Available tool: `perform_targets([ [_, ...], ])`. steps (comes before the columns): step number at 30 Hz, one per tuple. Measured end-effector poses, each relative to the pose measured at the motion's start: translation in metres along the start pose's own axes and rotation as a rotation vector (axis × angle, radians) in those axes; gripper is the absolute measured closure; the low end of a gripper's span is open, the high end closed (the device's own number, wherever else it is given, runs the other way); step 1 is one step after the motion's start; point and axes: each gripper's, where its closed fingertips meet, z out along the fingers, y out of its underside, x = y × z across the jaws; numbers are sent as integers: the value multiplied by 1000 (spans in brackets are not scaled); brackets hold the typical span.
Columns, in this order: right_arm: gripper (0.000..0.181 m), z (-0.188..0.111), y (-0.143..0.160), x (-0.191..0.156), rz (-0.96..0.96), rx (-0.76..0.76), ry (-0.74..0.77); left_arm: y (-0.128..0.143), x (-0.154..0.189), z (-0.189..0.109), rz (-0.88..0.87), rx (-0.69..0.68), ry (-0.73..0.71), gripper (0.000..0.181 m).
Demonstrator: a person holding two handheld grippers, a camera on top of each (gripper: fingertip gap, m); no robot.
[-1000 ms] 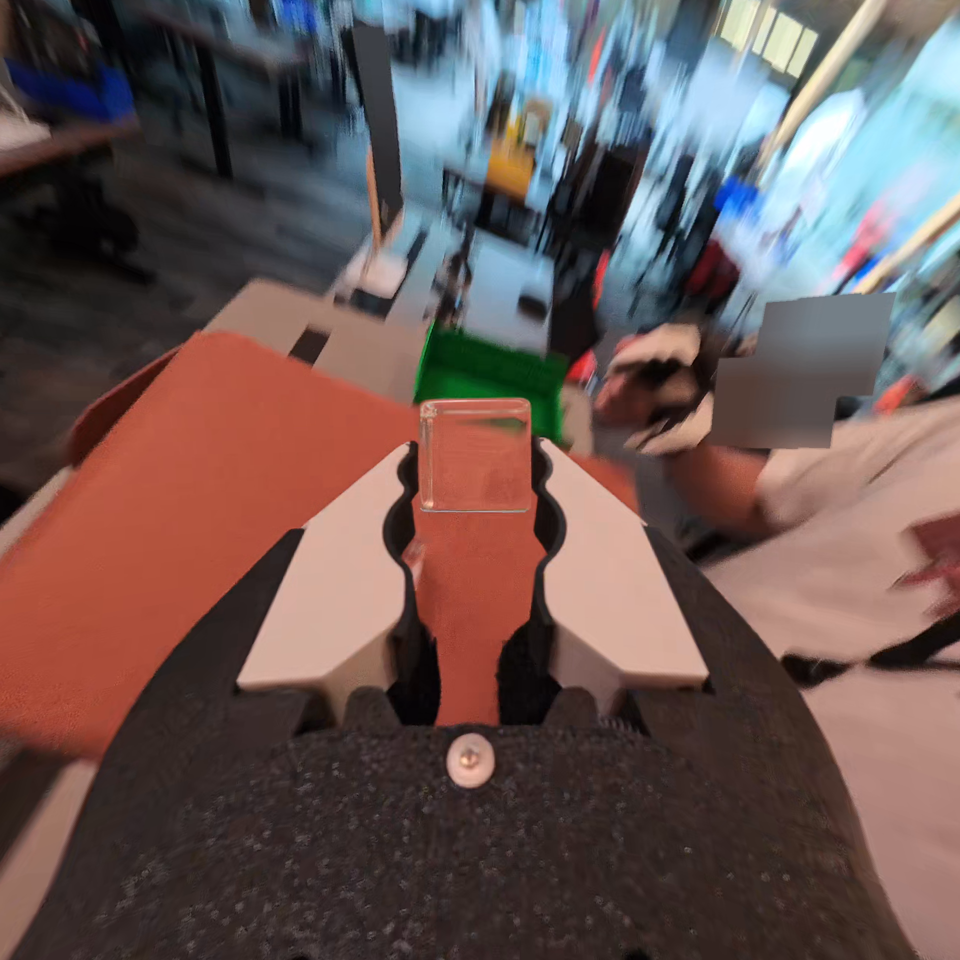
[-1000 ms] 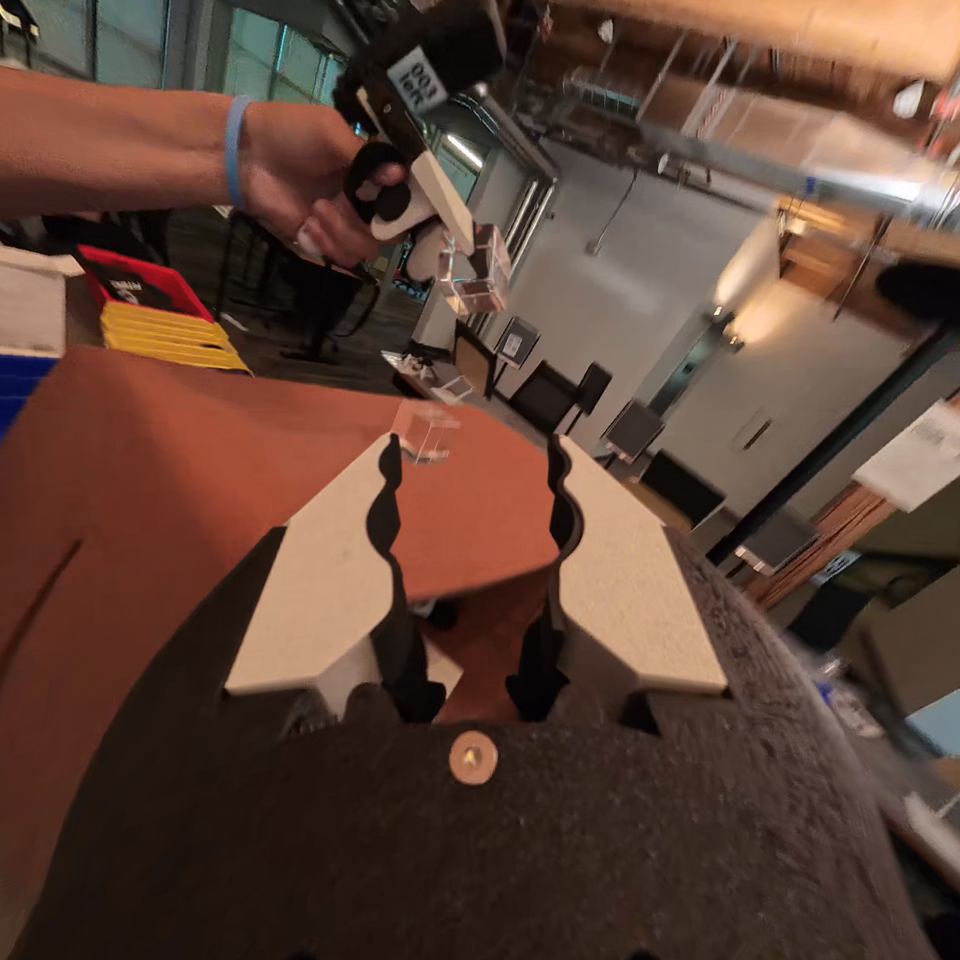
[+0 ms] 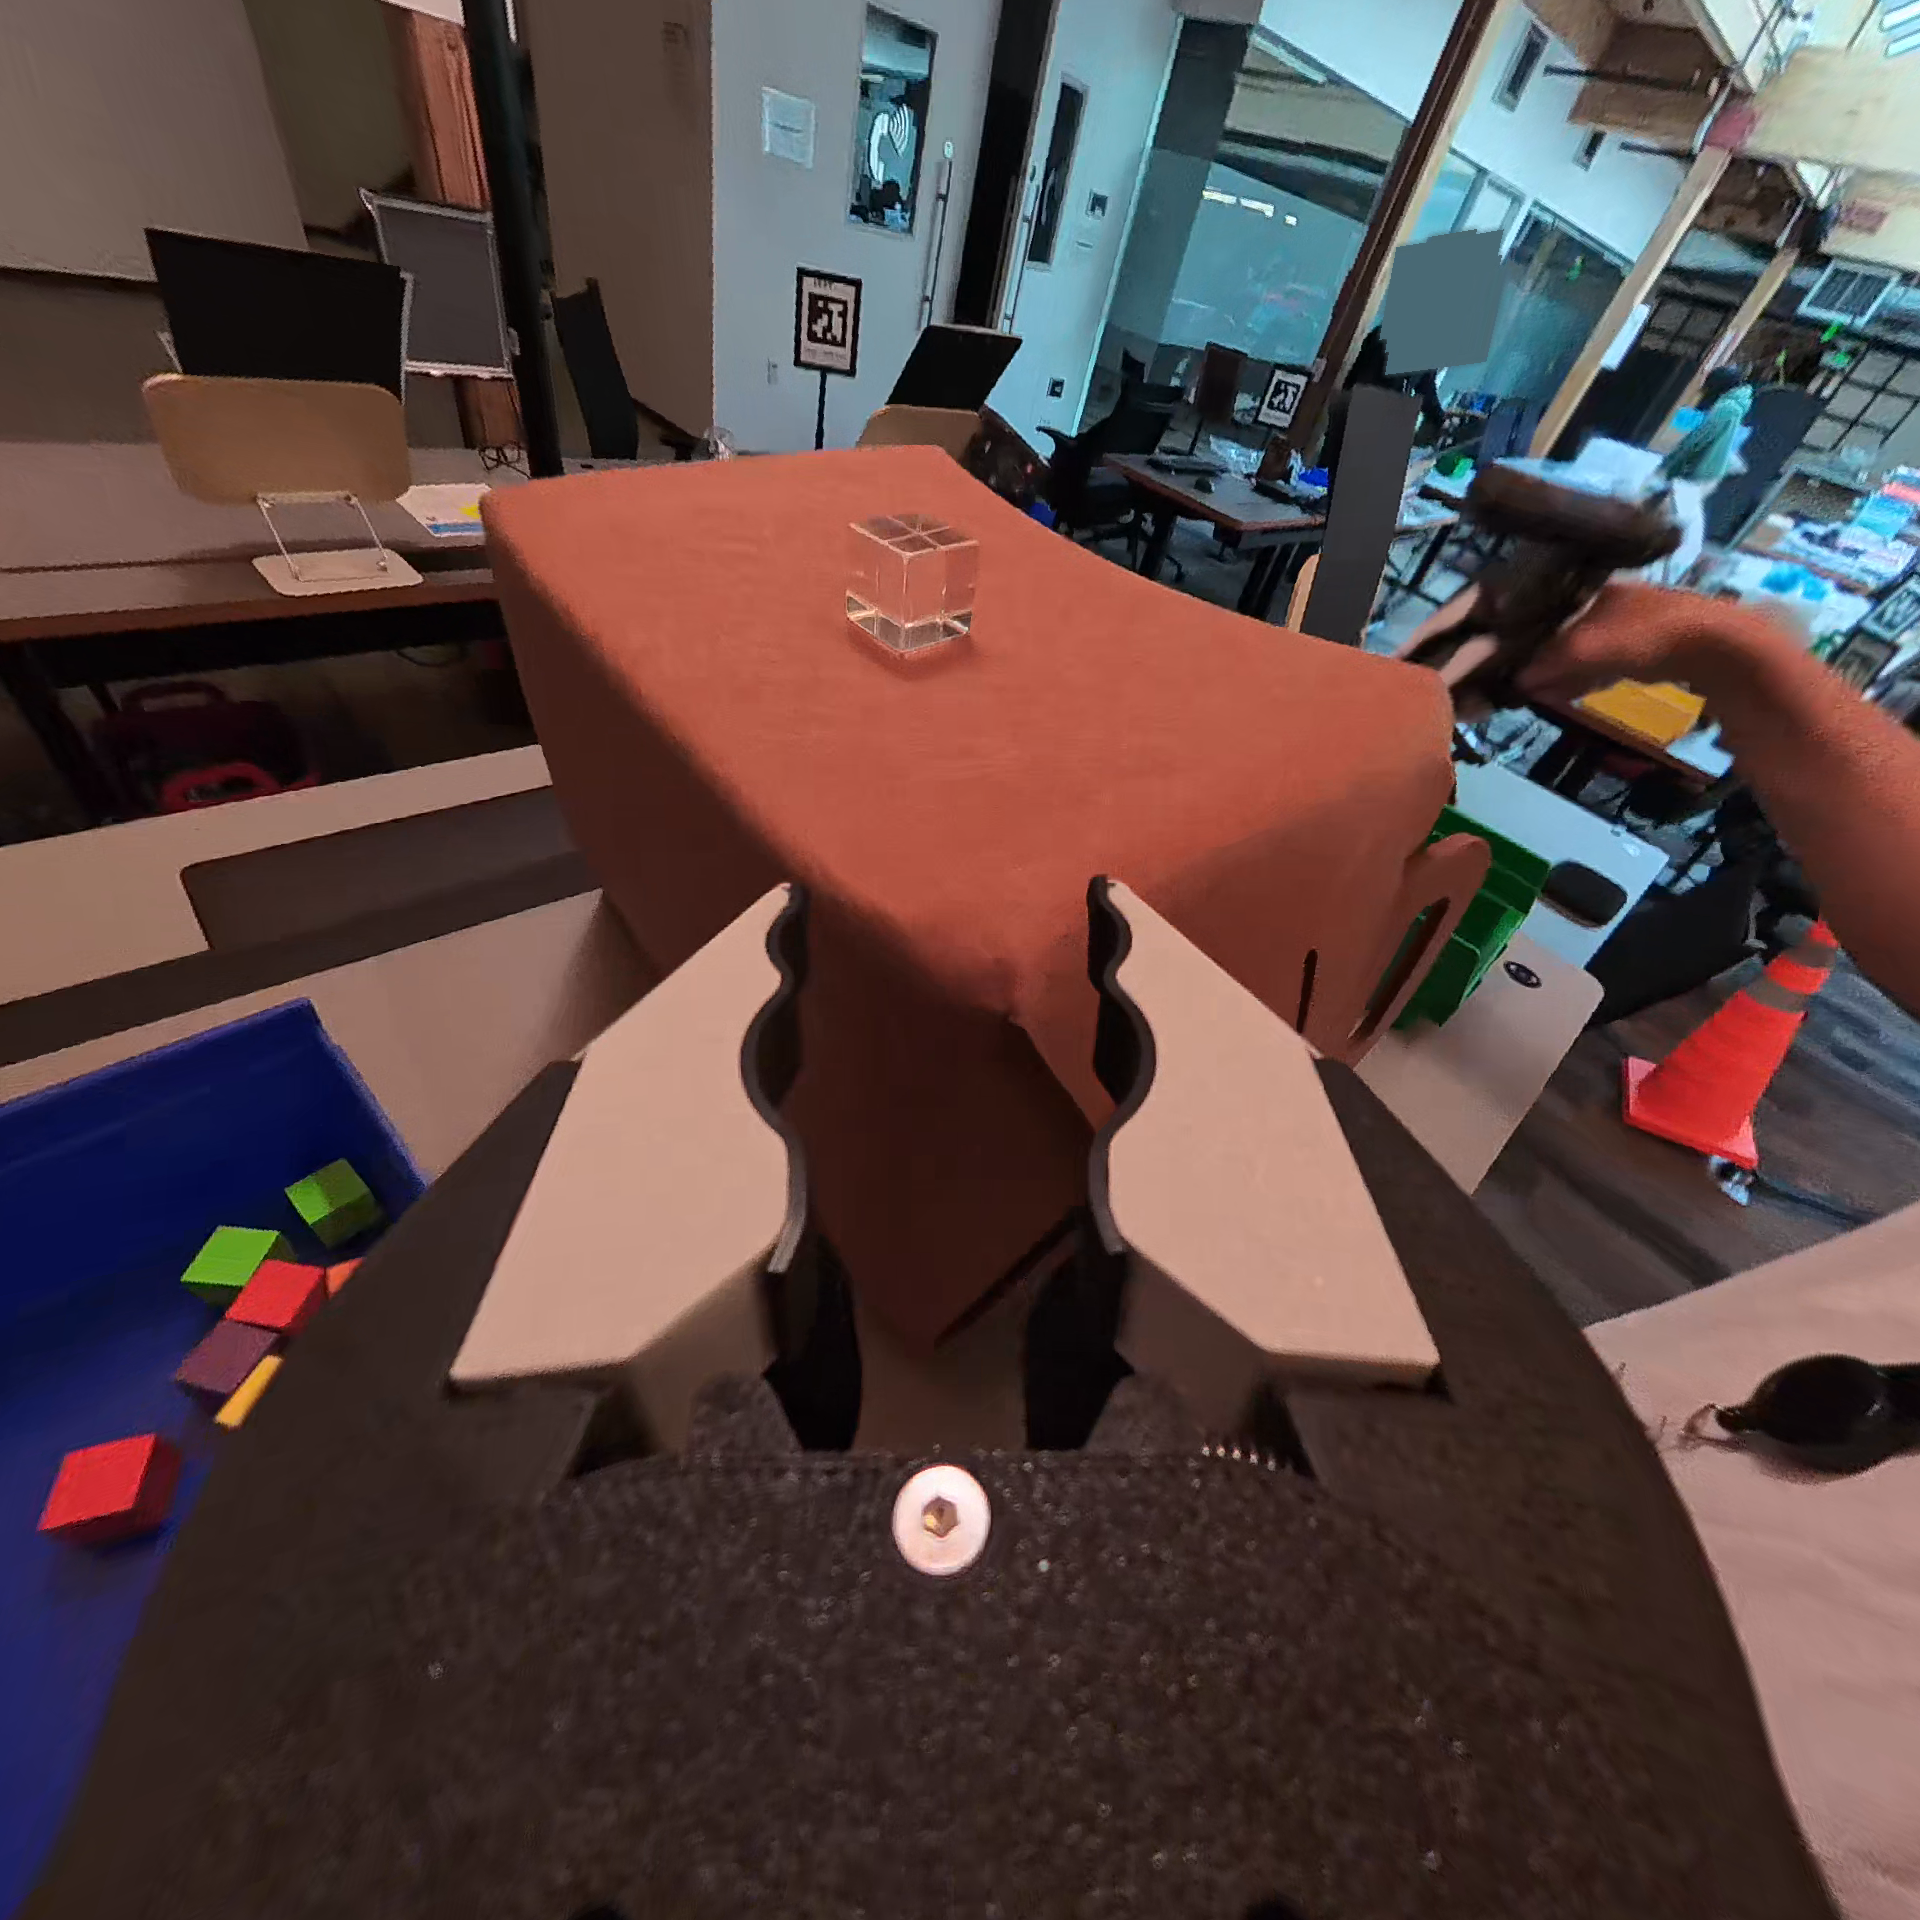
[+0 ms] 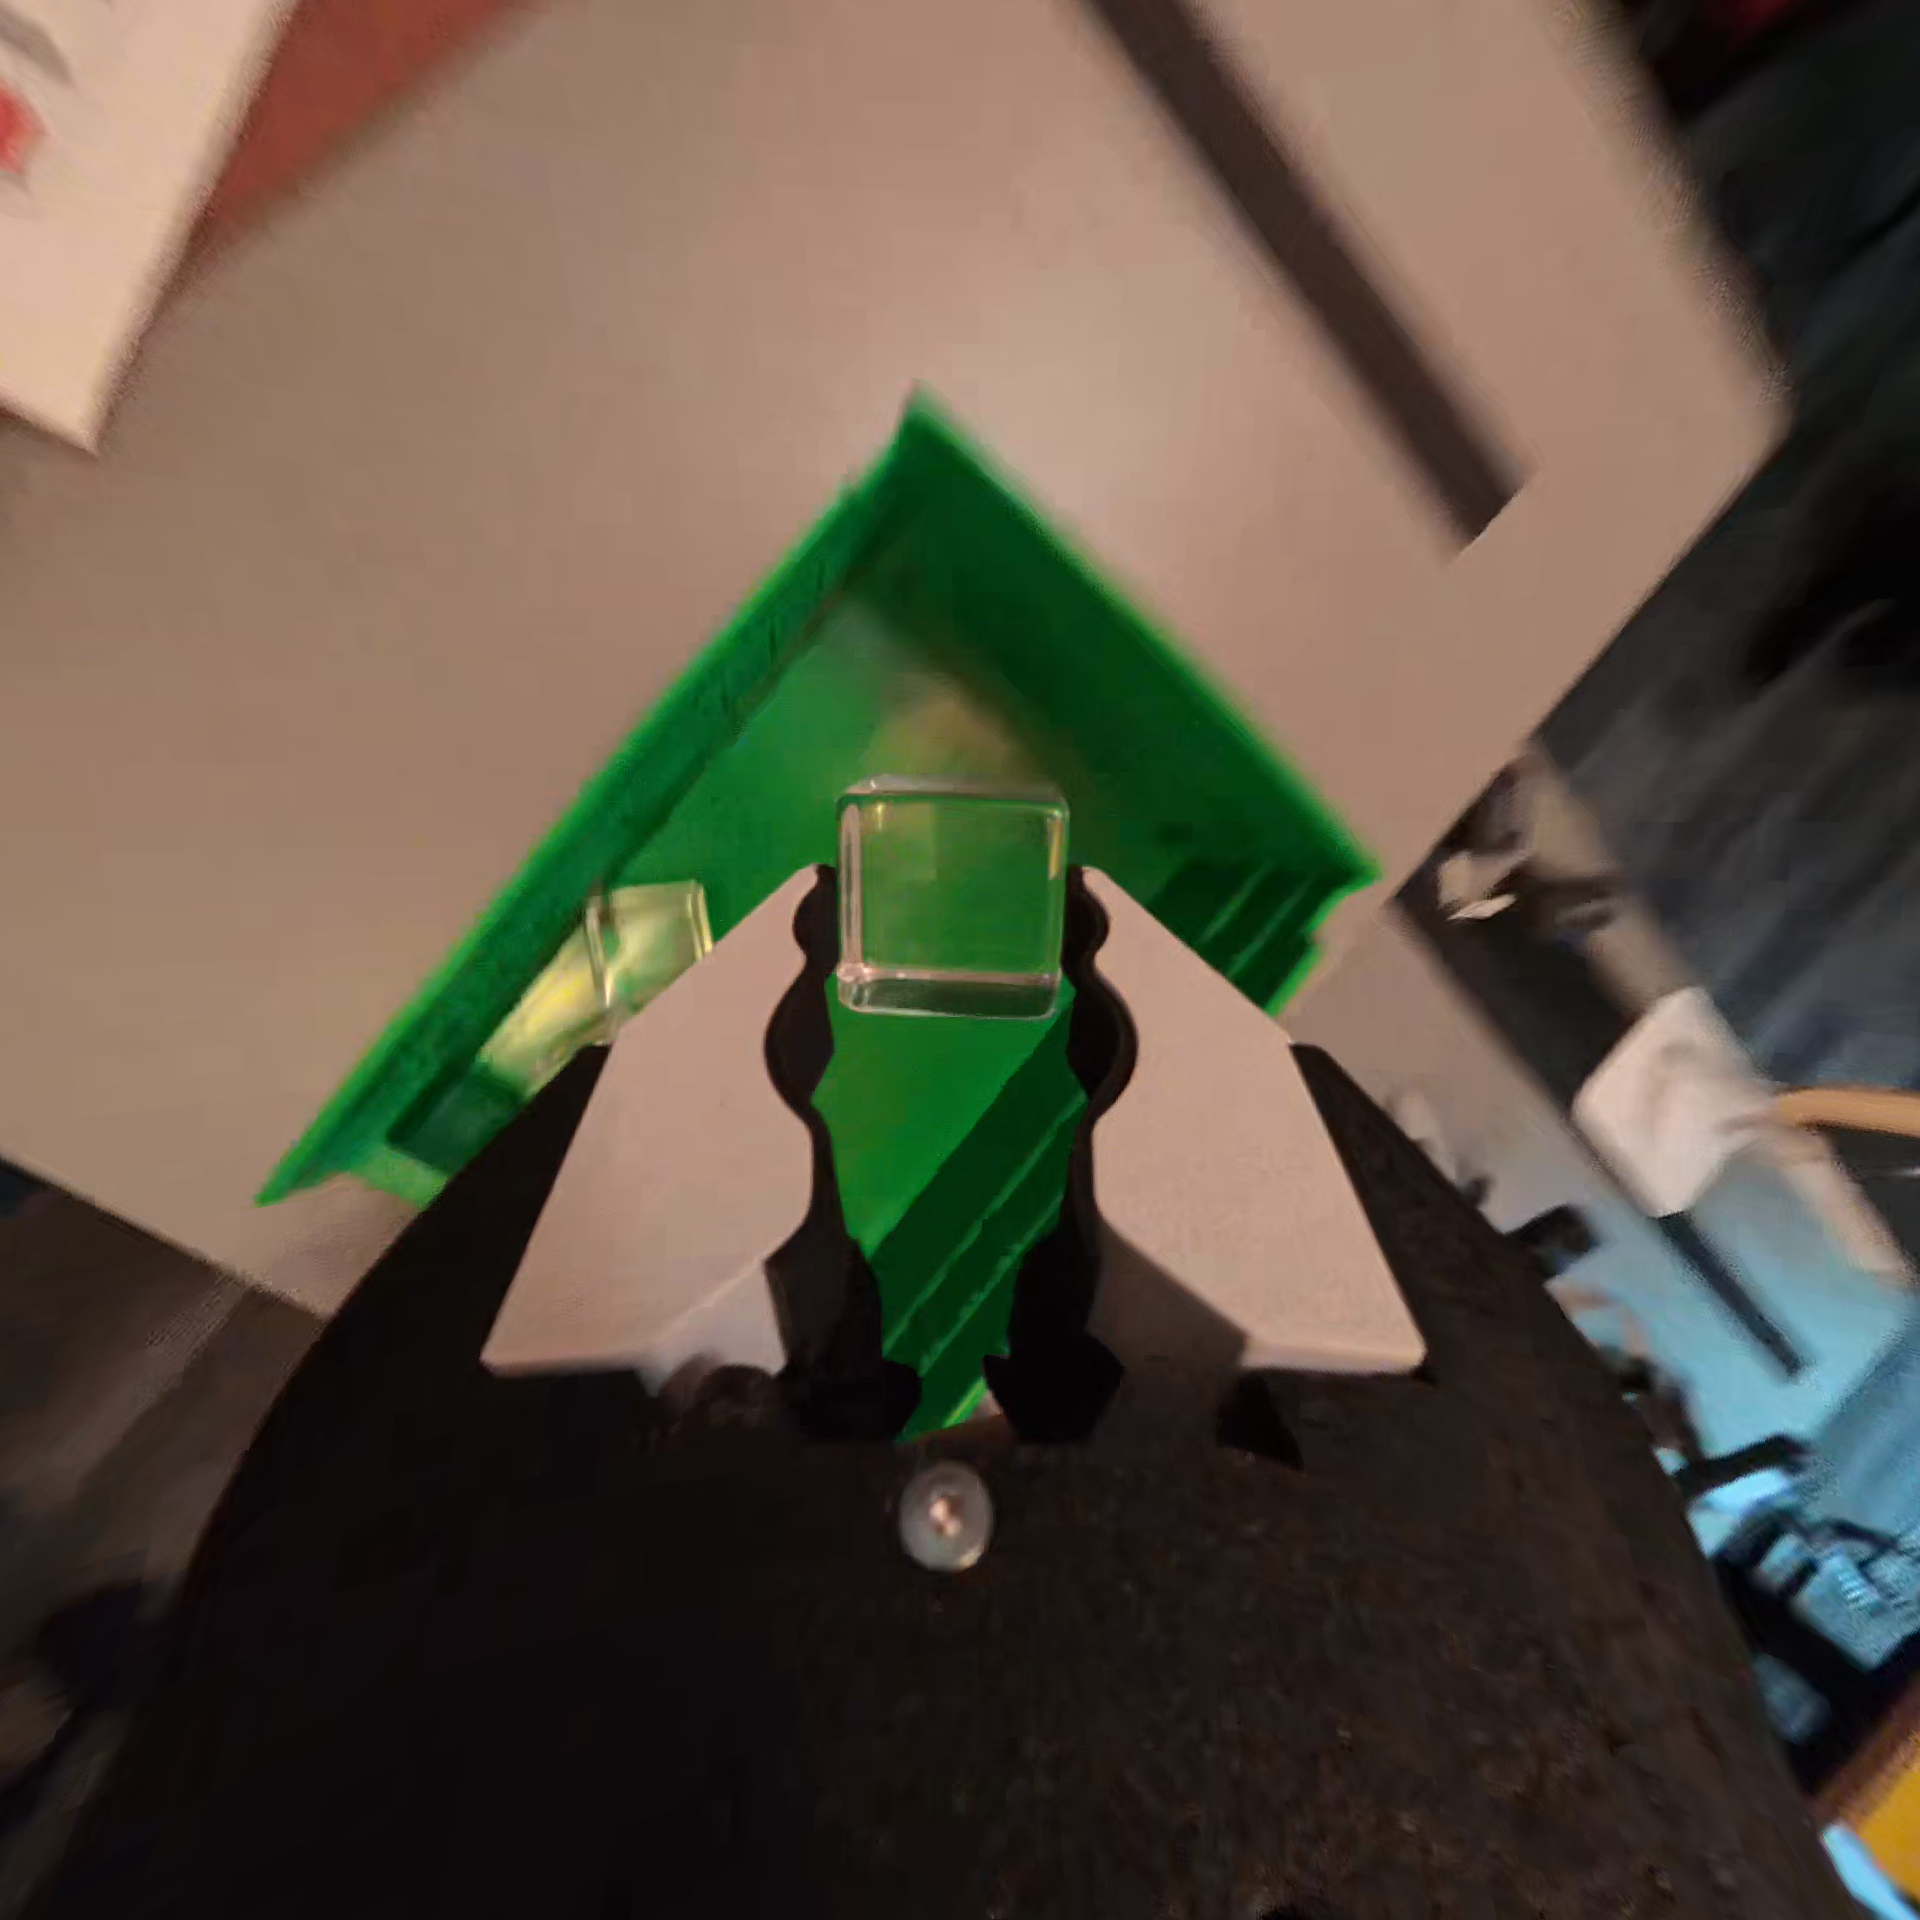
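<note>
So on our left side, the left claw (image 3: 940, 1049) is spread wide with nothing in it, hanging short of the rust-brown box (image 3: 935, 790). One clear cube (image 3: 912, 584) sits on top of that box, untouched. Blue bin (image 3: 125, 1143) of coloured blocks (image 3: 239, 1309) is down at the far left.

Over on the right, our right claw (image 4: 951, 914) is pinched on a second clear cube (image 4: 951, 909), held above the green tray (image 4: 727, 727), where another clear cube (image 4: 644, 940) lies. Only the left wrist view shows the box top; only the right shows inside the tray.
</note>
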Motion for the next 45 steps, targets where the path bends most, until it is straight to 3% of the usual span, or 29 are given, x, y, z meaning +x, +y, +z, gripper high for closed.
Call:
perform_targets([
  [1, 140, 25, 25, -6, 20, -64, -55, 0, 1, -4, -8, 15, -2, 126],
  [4, 139, 77, 89, -27, 52, -261, -164, 3, 1, -11, -9, 7, -12, 126],
  [9, 139, 105, 140, -54, 17, -415, -232, 3, 2, -16, 45, -15, -48, 126],
  [18, 138, 109, 136, -75, 124, -312, -302, 6, 7, 17, 122, -131, -13, 126],
  [20, 114, 98, 123, -68, 185, -293, -263, 5, 10, 22, 129, -141, -2, 126],
  [22, 107, 68, 79, -59, 253, -188, -225, 2, 15, 22, 125, -122, 5, 126],
  [24, 108, 23, -1, -62, 268, 13, -262, 3, 20, 19, 119, -106, 9, 126],
  [27, 110, -54, -133, -92, 40, 268, -307, 10, 26, 13, 122, -106, 8, 126],
  [29, 112, -91, -209, -125, -140, 326, -331, 16, 28, 9, 142, -118, 0, 126],
  [31, 114, -112, -275, -162, -310, 346, -351, 22, 29, 4, 169, -127, -20, 126],
  [33, 115, -110, -326, -191, -447, 326, -337, 28, 29, -2, 183, -127, -39, 126],
  [37, 111, -71, -380, -227, -568, 193, -349, 37, 37, -18, 167, -100, -36, 126],
  [40, 113, -47, -390, -240, -612, 83, -364, 46, 37, -34, 142, -93, -45, 126],
  [43, 135, -37, -395, -250, -679, 27, -364, 53, 33, -49, 112, -90, -64, 126],
  [45, 140, -38, -394, -251, -730, -15, -328, 56, 29, -57, 88, -84, -67, 126],
])
